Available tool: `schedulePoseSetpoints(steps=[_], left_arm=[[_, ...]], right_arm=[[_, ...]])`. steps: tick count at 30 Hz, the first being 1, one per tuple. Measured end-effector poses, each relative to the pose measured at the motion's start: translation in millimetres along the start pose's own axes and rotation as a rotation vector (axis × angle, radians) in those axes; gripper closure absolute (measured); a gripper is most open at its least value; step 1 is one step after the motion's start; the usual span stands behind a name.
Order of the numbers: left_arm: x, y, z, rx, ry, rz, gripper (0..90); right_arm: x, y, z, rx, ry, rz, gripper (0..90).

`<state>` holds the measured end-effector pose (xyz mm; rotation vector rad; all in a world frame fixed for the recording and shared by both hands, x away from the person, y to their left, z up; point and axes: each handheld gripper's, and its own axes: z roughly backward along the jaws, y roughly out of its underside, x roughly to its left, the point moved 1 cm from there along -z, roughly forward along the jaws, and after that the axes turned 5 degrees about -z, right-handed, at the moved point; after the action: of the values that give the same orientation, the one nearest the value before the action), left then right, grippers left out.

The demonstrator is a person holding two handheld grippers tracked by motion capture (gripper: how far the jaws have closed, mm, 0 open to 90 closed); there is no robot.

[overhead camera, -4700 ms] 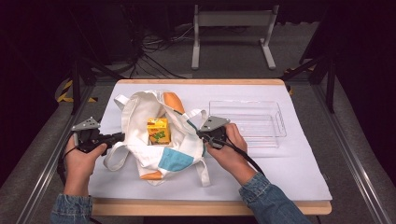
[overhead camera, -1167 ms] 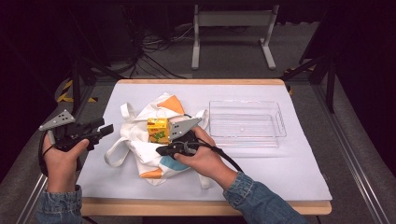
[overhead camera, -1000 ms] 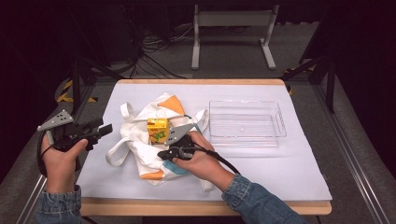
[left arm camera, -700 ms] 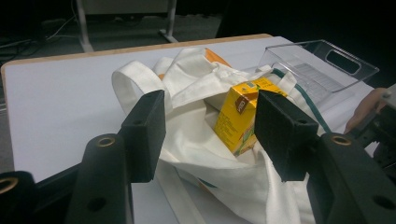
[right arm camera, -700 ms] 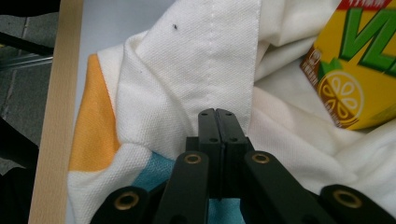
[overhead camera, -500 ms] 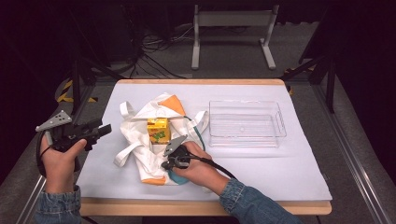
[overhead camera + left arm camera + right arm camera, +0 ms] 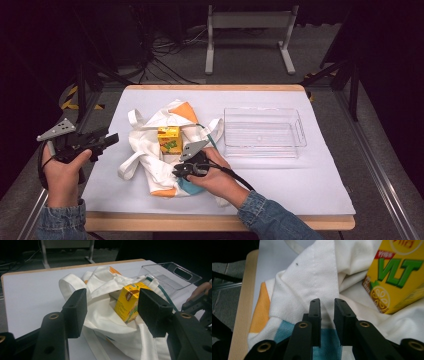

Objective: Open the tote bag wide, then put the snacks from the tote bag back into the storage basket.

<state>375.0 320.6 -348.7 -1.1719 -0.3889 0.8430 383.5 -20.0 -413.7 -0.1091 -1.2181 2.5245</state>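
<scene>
- The right gripper [image 7: 176,170] is now down on the near part of the white tote bag [image 7: 155,150], low on the cloth. A second ago it was higher up, right next to the carton.
- Its jaws have just been opening. In the right gripper view there's a narrow gap between them with a fold of the bag's white cloth [image 7: 324,290] running into it. The pads don't look like they're pinching it anymore.
- The bag has been dragged a bit toward the person's side compared with earlier. It's more bunched up now, and the orange and blue patches [image 7: 172,190] sit at its near edge.
- The yellow juice carton [image 7: 169,139] stands upright on the bag, about where it was before.
- The left gripper [image 7: 107,141] is off to the left over the table's edge, same spot as a second ago. Its jaws are spread wide with nothing in them, aimed at the carton [image 7: 128,302].
- The clear plastic tray [image 7: 263,150] hasn't budged, right of the bag.
</scene>
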Motion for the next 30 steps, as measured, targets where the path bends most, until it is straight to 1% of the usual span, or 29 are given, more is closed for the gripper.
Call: schedulePoseSetpoints(steps=[4, 6, 9, 11, 13, 15, 18, 19, 23, 24, 26, 29, 30], left_arm=[[-1.6, -1.6, 1.9, -0.006, 0.005, -0.006, 40.0], [-2.2, -2.4, 2.5, -0.008, 0.008, -0.008, 39.3], [-2.4, -2.6, 1.8, -0.007, 0.014, -0.011, 39.0], [-2.3, -2.7, 1.0, -0.005, 0.014, -0.012, 38.9], [-2.5, -2.6, 0.4, -0.003, 0.017, -0.009, 38.9], [-2.5, -2.6, -0.1, -0.006, 0.019, -0.009, 38.9], [-3.0, -2.6, -0.3, 0.0, 0.021, -0.013, 38.7], [-3.5, -2.7, -0.5, -0.001, 0.021, -0.009, 38.6], [-3.9, -3.6, -1.5, 0.003, 0.022, -0.016, 38.2], [-3.8, -3.7, -1.6, 0.003, 0.022, -0.019, 38.1], [-4.3, -3.8, -1.3, 0.003, 0.02, -0.011, 37.7], [-4.2, -3.9, -0.8, -0.002, 0.016, -0.007, 37.4], [-4.4, -3.7, -0.5, 0.001, 0.013, -0.007, 37.3]], right_arm=[[-4.4, -5.9, 17.0, -0.067, -0.002, -0.013, 64.8], [-7.8, -8.4, 26.5, -0.116, -0.022, -0.018, 62.4], [-12.9, -11.5, 41.0, -0.197, -0.083, -0.034, 57.9], [-16.2, -13.3, 50.3, -0.242, -0.114, -0.041, 55.8], [-19.5, -15.0, 58.5, -0.275, -0.133, -0.053, 54.3], [-22.8, -16.9, 65.8, -0.294, -0.134, -0.059, 52.8], [-27.5, -20.0, 74.6, -0.301, -0.102, -0.06, 50.5], [-29.1, -21.1, 76.9, -0.302, -0.096, -0.064, 49.8], [-35.0, -26.4, 83.2, -0.286, -0.059, -0.068, 46.3], [-36.0, -27.4, 83.9, -0.284, -0.053, -0.071, 45.3], [-39.1, -30.2, 85.1, -0.275, -0.032, -0.075, 43.2], [-42.9, -34.7, 85.5, -0.267, -0.026, -0.087, 40.7], [-47.3, -40.2, 84.9, -0.258, -0.016, -0.09, 38.6]])
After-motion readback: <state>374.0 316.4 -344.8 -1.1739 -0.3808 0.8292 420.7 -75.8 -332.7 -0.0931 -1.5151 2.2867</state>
